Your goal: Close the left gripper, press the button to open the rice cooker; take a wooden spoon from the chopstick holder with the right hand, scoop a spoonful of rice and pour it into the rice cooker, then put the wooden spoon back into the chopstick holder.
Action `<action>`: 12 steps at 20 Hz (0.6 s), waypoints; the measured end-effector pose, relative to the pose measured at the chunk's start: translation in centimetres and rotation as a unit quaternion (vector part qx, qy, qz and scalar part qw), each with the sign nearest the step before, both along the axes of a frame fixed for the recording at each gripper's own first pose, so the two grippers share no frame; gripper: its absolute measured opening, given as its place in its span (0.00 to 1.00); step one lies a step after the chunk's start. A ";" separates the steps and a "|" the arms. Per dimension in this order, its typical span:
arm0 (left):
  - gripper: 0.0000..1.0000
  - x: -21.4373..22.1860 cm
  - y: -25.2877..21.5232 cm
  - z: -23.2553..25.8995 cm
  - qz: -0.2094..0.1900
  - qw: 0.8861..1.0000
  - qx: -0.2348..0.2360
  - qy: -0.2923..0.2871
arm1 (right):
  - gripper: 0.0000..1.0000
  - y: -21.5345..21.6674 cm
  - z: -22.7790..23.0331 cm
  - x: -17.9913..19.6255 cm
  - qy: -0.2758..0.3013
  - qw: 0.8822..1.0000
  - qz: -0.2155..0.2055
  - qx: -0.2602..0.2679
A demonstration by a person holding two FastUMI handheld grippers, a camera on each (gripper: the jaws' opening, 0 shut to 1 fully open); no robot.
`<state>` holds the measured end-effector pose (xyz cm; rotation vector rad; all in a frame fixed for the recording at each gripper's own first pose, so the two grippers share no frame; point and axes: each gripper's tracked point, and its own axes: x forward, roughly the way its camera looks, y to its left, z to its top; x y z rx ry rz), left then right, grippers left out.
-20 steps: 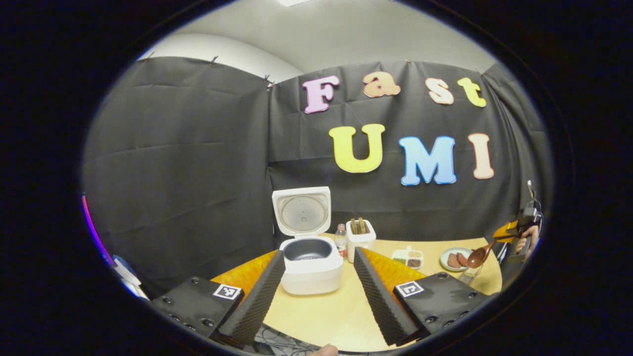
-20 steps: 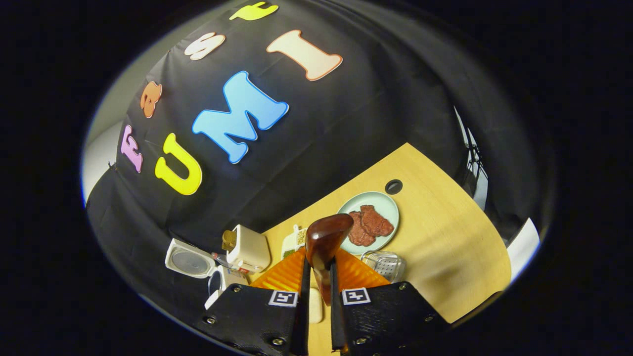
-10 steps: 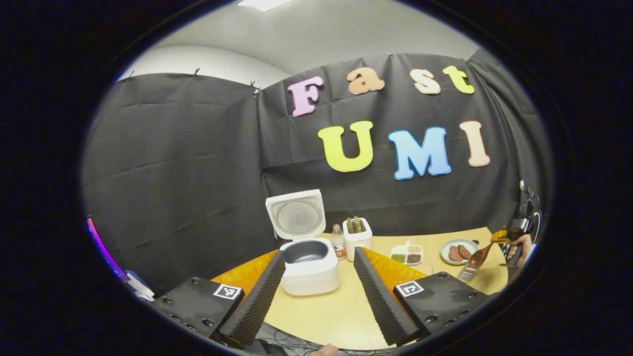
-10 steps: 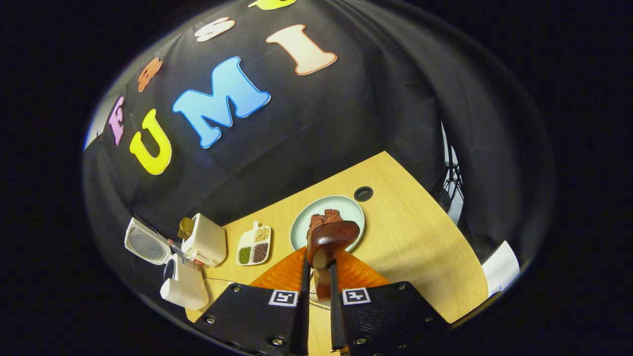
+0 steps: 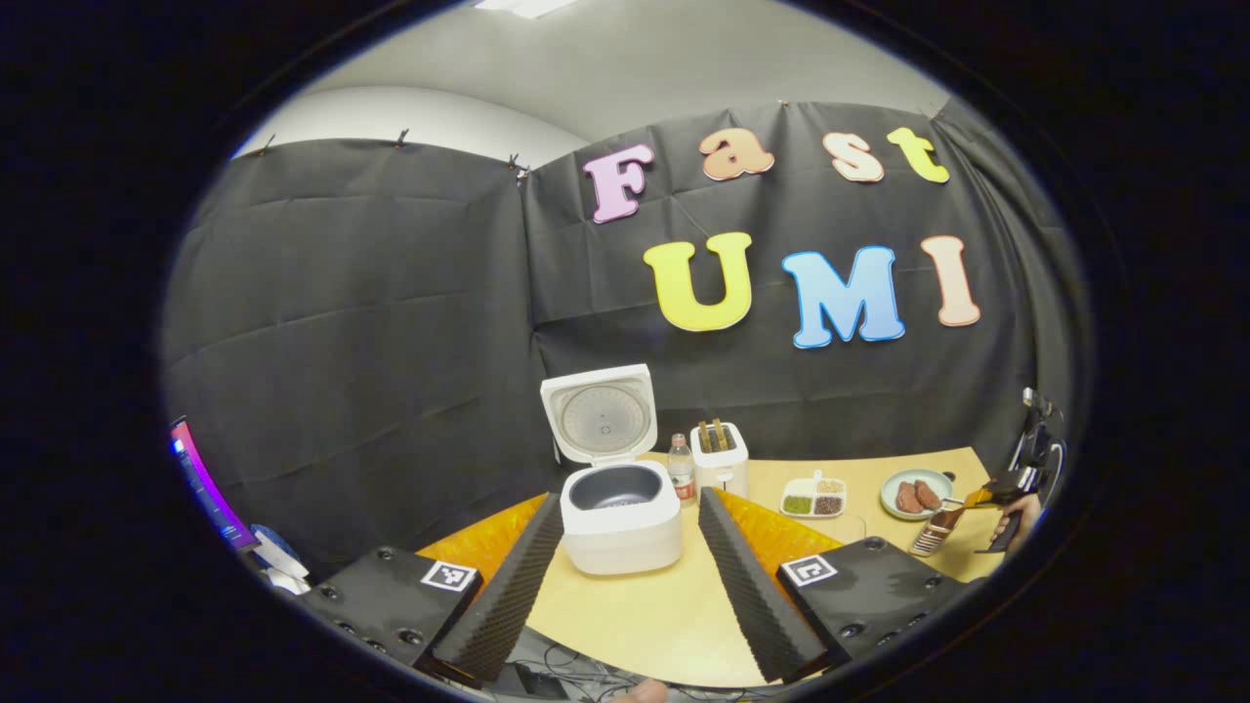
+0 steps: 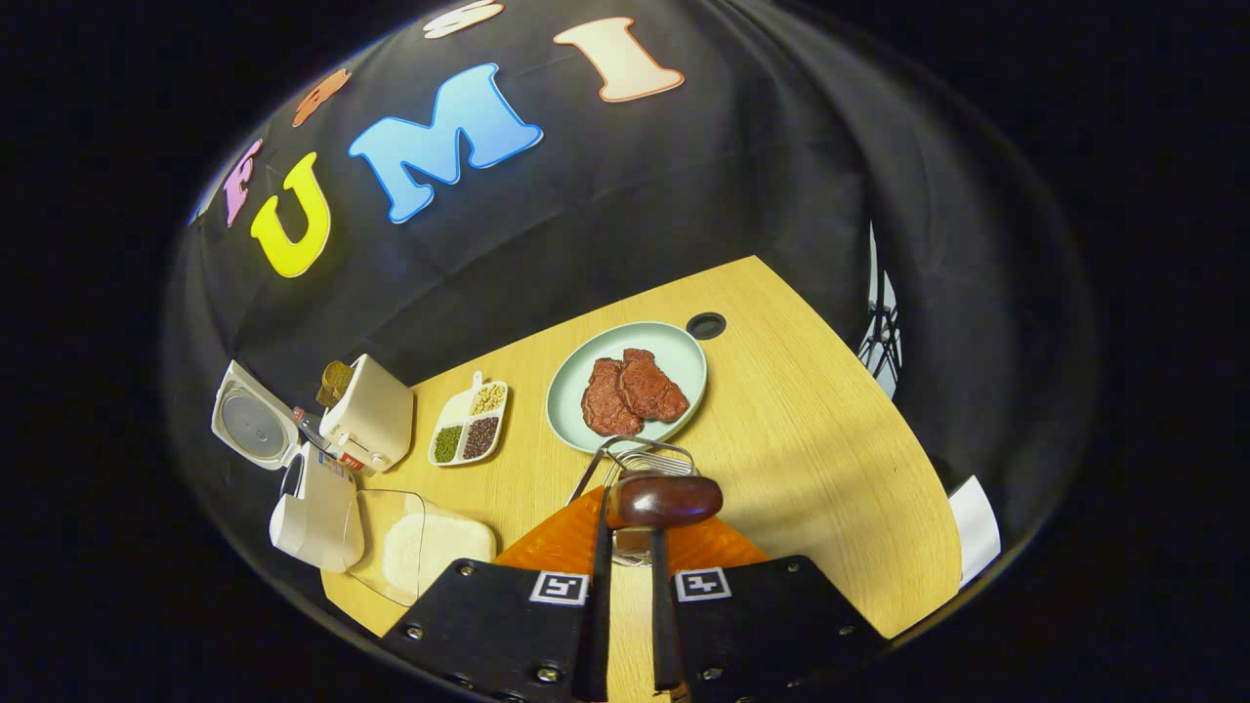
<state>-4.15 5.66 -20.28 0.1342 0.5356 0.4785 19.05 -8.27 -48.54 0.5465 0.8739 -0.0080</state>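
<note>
Plainly no label is legible; right tool (image 6: pixel 625 586) pinches the wooden spoon (image 6: pixel 664 500), left tool (image 5: pixel 625 576) spread

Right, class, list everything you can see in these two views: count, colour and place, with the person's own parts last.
table: one, light wood, under everything
rice cooker: one, white, lid up
bottle: one, clear, between cooker and toaster
toaster: one, white, beside the bottle
divided dish: one, white, between toaster and plate
plate: one, pale green, near the table's hole
meat: two pieces, reddish brown, on the plate
rice tub: one, clear, beside the cooker
chopstick holder: one, metal wire, beside the plate
wooden spoon: one, dark brown, over the holder
left gripper: open, facing the cooker
right gripper: shut on the spoon
hand: one, holding the right gripper
</note>
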 end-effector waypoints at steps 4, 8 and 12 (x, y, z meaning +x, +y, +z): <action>1.00 0.3 -0.3 -0.2 -0.006 1.000 -0.005 -0.005 | 0.24 -0.7 0.4 -0.7 -0.001 1.000 0.002 0.010; 1.00 1.0 -0.8 -0.2 -0.014 1.000 -0.007 -0.011 | 0.42 -1.2 0.9 -1.8 -0.008 1.000 0.008 0.021; 1.00 2.2 -0.6 0.6 -0.019 0.999 -0.006 -0.029 | 0.65 -3.2 1.0 -3.1 -0.011 1.000 0.001 -0.029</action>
